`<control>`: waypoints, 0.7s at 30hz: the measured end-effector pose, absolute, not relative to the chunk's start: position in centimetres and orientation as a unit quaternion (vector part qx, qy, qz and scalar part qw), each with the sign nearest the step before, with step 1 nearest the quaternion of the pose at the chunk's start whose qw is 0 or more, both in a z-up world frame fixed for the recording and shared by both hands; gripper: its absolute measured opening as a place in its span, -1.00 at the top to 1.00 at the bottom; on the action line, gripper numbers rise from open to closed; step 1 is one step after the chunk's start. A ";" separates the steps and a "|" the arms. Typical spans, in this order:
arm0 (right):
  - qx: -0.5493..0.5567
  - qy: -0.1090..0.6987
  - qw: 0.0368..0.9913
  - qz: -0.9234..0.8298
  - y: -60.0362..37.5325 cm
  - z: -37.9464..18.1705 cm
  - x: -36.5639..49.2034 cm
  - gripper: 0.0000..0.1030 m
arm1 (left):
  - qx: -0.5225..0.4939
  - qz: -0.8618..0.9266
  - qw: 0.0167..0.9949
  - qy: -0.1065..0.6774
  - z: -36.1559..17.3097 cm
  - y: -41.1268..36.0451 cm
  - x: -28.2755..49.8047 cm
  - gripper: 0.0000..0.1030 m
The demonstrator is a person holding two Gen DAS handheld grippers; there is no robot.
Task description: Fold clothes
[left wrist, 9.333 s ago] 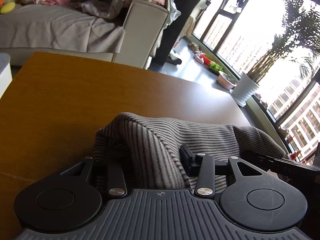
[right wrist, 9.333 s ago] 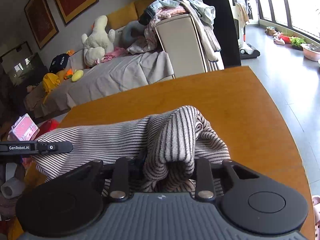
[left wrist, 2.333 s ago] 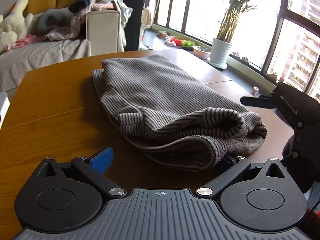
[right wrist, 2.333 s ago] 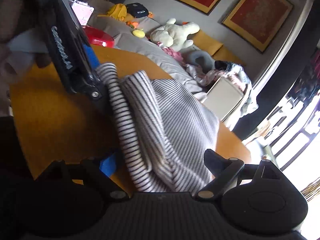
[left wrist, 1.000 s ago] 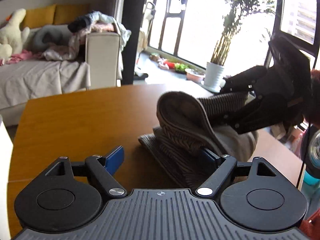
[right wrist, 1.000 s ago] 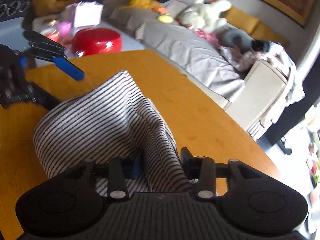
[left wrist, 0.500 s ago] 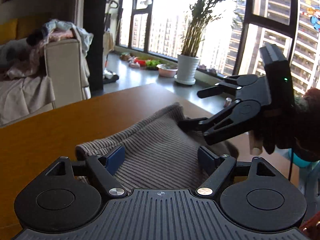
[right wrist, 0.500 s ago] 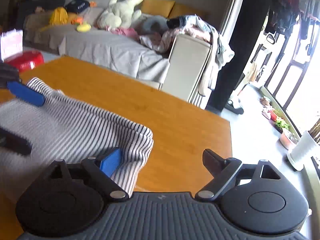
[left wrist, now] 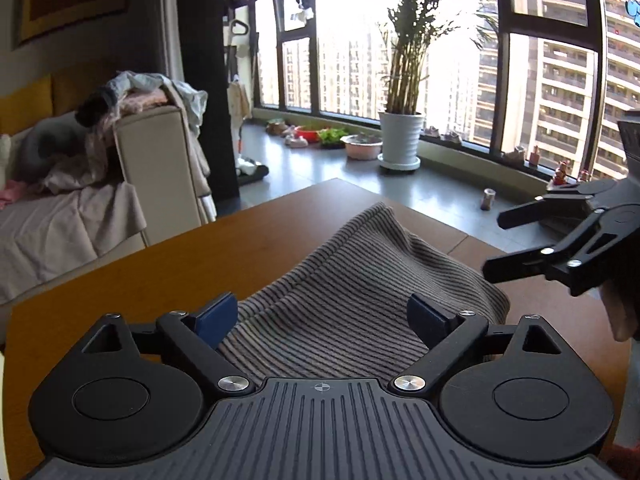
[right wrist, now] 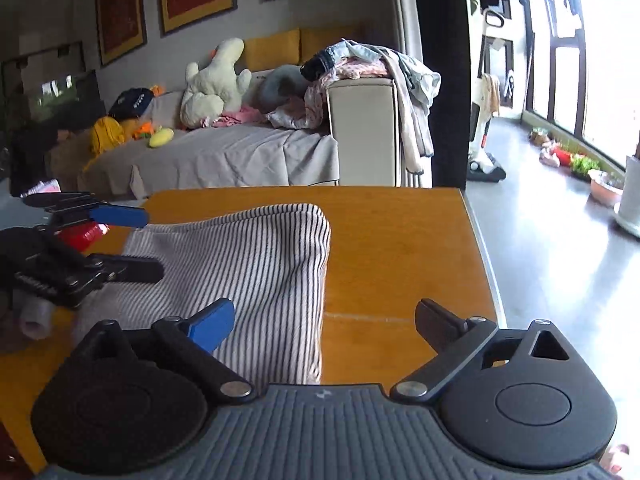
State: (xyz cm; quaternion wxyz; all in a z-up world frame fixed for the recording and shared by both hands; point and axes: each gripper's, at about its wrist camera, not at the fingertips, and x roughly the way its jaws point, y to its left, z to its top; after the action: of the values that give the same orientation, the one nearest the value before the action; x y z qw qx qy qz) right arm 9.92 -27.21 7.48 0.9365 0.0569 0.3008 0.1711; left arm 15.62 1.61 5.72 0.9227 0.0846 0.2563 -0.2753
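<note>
- Striped garment (left wrist: 352,280) on table (left wrist: 160,264): we found it at twelve o'clock of left gripper (left wrist: 326,318), jaws wide, empty.
- Right gripper (right wrist: 324,322): jaws wide, empty; garment lay toward ten o'clock.

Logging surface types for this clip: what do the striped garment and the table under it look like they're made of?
The striped garment looks like a soft ribbed knit, matte: fine dark and pale ridges run along it and it slumps in rounded folds. The exact fibre cannot be told. The table looks like wood or a wood-look veneer with a smooth, slightly glossy orange-brown finish; faint grain and a seam line show, and its edge has a pale trim.
</note>
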 end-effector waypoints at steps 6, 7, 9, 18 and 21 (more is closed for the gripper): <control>0.156 0.344 0.892 0.247 -26.7 5.0 7.2 0.02 | 0.003 -0.250 0.913 0.323 3.0 4.2 18.6 -0.89; 0.153 0.342 0.893 0.248 -26.2 4.8 7.3 0.04 | -0.018 -0.251 0.908 0.336 2.5 4.7 19.0 -0.90; 0.140 0.338 0.898 0.245 -25.2 4.7 8.0 0.04 | -0.058 -0.253 0.899 0.353 1.8 5.6 19.5 -0.90; 0.039 0.344 0.915 0.209 -22.4 3.4 10.3 -0.31 | -0.027 -0.221 0.922 0.317 3.9 6.4 17.3 -0.81; 0.003 0.343 0.918 0.199 -21.8 2.9 9.8 -0.35 | 0.005 -0.241 0.936 0.256 6.5 5.2 15.6 -0.82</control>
State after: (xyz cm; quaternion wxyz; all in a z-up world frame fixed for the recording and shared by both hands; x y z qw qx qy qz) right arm 9.76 -21.81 2.87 0.9179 0.0027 0.3431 0.1993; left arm 15.62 5.21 6.50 0.9362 0.0055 0.2560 -0.2409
